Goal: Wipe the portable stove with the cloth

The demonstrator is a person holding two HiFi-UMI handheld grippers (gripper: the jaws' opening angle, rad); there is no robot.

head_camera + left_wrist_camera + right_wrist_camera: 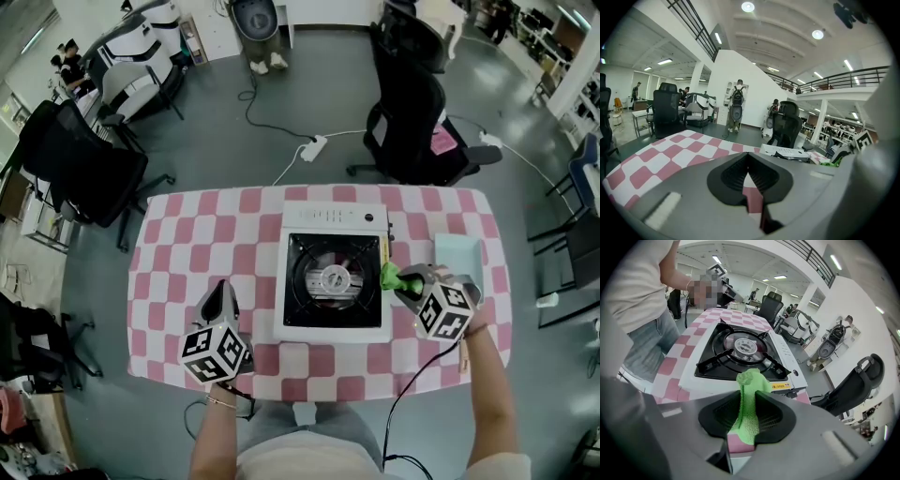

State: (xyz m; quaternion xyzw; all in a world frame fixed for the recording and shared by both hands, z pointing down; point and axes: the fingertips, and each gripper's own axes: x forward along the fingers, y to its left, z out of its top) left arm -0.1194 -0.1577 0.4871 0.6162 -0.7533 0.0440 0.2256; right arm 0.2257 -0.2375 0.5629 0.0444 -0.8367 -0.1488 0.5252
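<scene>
right gripper (749, 414) pinches the cloth (750, 380), looks light and floppy so a bunched grip suits the stove (740, 363), left gripper (749, 158) is pressed together, empty

Yellow label (783, 386) on stove (736, 363) unreadable

A grey floor (309, 94) surrounds the table (178, 234) with its pink-checked cover. Black office chairs (412, 131) stand behind it. Round ceiling lights (748, 6) illuminate white walls (726, 70).
</scene>
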